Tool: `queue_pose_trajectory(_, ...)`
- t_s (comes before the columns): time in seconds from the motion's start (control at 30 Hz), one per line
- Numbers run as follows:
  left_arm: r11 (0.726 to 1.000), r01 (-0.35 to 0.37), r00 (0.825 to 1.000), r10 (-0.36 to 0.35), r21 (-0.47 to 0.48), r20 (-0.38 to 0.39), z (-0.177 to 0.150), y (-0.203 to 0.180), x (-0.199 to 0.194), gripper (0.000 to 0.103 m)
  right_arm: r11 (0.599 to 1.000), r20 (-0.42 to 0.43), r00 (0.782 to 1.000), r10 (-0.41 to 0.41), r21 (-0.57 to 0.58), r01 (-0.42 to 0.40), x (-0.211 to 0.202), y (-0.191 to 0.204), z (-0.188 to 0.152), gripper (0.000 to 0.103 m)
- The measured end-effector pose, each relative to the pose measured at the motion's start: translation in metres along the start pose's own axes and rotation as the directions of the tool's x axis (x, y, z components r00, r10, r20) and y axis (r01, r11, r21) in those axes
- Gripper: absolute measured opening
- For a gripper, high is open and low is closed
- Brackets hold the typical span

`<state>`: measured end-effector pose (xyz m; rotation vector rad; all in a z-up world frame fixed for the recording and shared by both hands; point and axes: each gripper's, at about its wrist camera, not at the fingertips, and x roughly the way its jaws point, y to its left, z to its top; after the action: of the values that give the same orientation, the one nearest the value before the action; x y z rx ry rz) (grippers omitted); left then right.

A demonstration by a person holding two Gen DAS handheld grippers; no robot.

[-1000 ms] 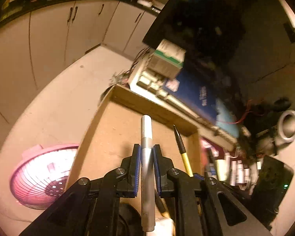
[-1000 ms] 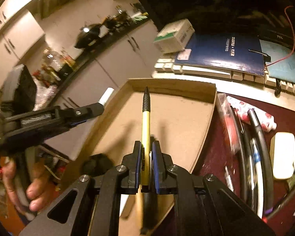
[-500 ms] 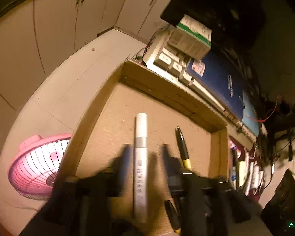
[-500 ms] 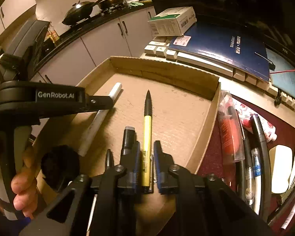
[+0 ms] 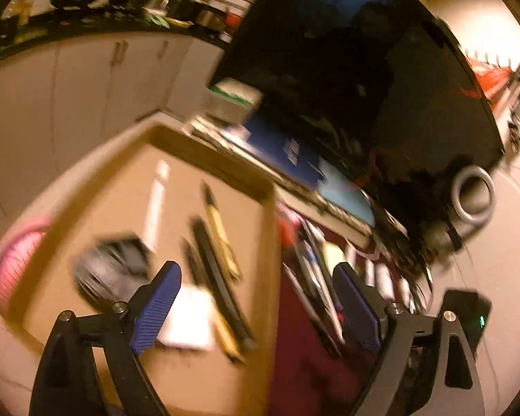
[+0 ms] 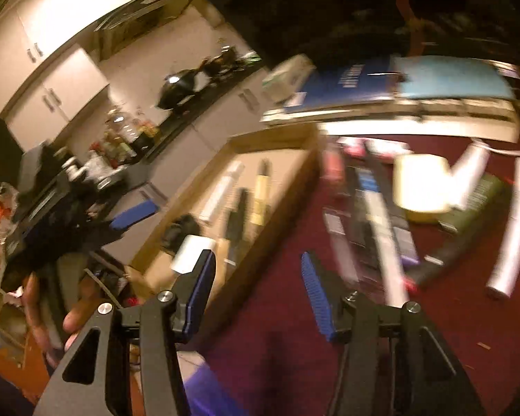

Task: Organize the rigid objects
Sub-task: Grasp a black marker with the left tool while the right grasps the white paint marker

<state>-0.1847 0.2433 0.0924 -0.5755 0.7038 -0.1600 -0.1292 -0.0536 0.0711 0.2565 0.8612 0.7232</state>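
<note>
Both views are smeared by motion blur, so fine detail is uncertain. The cardboard tray [image 5: 270,208] serves as the landmark.

In the left wrist view, a pink fan [image 5: 14,267] shows beyond the tray's left wall. Inside the tray, a dark round object [image 5: 111,270] lies by the left side, with a silver pen [image 5: 156,201] just beyond it, pointing toward the far wall. To the right of these, a yellow pen [image 5: 220,232] and a black pen [image 5: 218,277] lie side by side lengthwise, near a white rectangular item [image 5: 190,319] at the tray's near end. The left gripper [image 5: 256,305] hangs over the tray's right wall with its jaws spread wide and nothing between them. Right of the tray, more pens [image 5: 315,277] lie on a dark red mat [image 5: 301,364]. Behind the tray's far wall sit a blue book [image 5: 287,152] and a black monitor [image 5: 364,69].

In the right wrist view, the left gripper [image 6: 131,213] and the hand [image 6: 48,315] holding it appear left of the tray [image 6: 294,187]. The tray holds the silver pen [image 6: 222,194], the black pen [image 6: 237,218] and the yellow pen [image 6: 261,194], roughly parallel. The right gripper [image 6: 256,291] sits above the tray's right wall and the mat [image 6: 433,312], jaws apart and empty. Farther right of the tray, loose pens [image 6: 381,228], a pale yellow block [image 6: 423,183] and a silver tube [image 6: 513,232] lie scattered on the mat.
</note>
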Motion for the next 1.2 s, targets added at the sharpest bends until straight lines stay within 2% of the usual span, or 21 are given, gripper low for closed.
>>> queue_pose_trajectory(0.07,0.999,0.023,0.999,-0.022,0.026,-0.033,-0.008,-0.017,0.012,0.092,0.999,0.011,1.0,-0.013,0.047,0.012,-0.015,-0.02,-0.005,0.051)
queue_pose_trajectory(0.13,0.998,0.016,0.998,-0.012,0.066,-0.059,-0.009,-0.033,0.023,0.092,0.996,0.024,0.999,-0.034,0.086,0.032,-0.021,-0.036,-0.008,0.051)
queue_pose_trajectory(0.33,0.99,0.012,0.998,-0.003,0.138,-0.063,-0.016,-0.06,0.027,0.092,0.976,0.025,0.995,-0.092,0.199,0.085,-0.031,-0.074,-0.007,0.051)
queue_pose_trajectory(0.4,0.988,0.0,0.998,0.01,0.151,-0.063,-0.018,-0.063,0.028,0.092,0.963,0.011,0.992,-0.13,0.24,0.123,-0.028,-0.082,-0.001,0.047)
queue_pose_trajectory(0.47,0.988,-0.005,0.997,0.017,0.155,-0.075,-0.02,-0.065,0.031,0.092,0.952,0.004,0.977,-0.211,0.229,0.205,-0.03,-0.085,0.005,0.042)
queue_pose_trajectory(0.53,0.986,-0.003,0.997,0.016,0.168,-0.077,-0.022,-0.069,0.032,0.092,0.923,0.008,0.948,-0.319,0.23,0.308,-0.033,-0.087,0.012,0.039)
queue_pose_trajectory(0.67,0.979,-0.011,0.997,0.027,0.204,-0.077,-0.025,-0.075,0.034,0.092,0.871,-0.014,0.91,-0.415,0.282,0.402,-0.036,-0.107,0.015,0.035)
queue_pose_trajectory(0.73,0.977,-0.009,0.997,0.026,0.212,-0.079,-0.026,-0.079,0.036,0.092,0.86,-0.032,0.906,-0.422,0.301,0.411,-0.033,-0.116,0.017,0.026)
queue_pose_trajectory(0.83,0.975,0.001,0.996,0.019,0.223,-0.086,-0.03,-0.083,0.038,0.092,0.86,-0.034,0.909,-0.415,0.31,0.405,-0.025,-0.122,0.023,0.019)
queue_pose_trajectory(0.93,0.973,0.004,0.995,0.02,0.232,-0.101,-0.031,-0.085,0.041,0.092,0.856,-0.042,0.899,-0.436,0.289,0.429,-0.014,-0.123,0.029,0.02)
queue_pose_trajectory(1.03,0.969,0.004,0.994,0.023,0.246,-0.106,-0.031,-0.089,0.043,0.092,0.847,-0.054,0.869,-0.492,0.202,0.492,-0.006,-0.113,0.033,0.021)
queue_pose_trajectory(1.17,0.961,0.006,0.992,0.03,0.276,-0.125,-0.032,-0.098,0.049,0.092,0.845,-0.074,0.864,-0.497,0.186,0.502,-0.011,-0.109,0.027,0.019)
queue_pose_trajectory(1.2,0.959,0.009,0.991,0.029,0.284,-0.13,-0.033,-0.101,0.051,0.092,0.847,-0.077,0.869,-0.488,0.197,0.493,-0.016,-0.108,0.022,0.017)
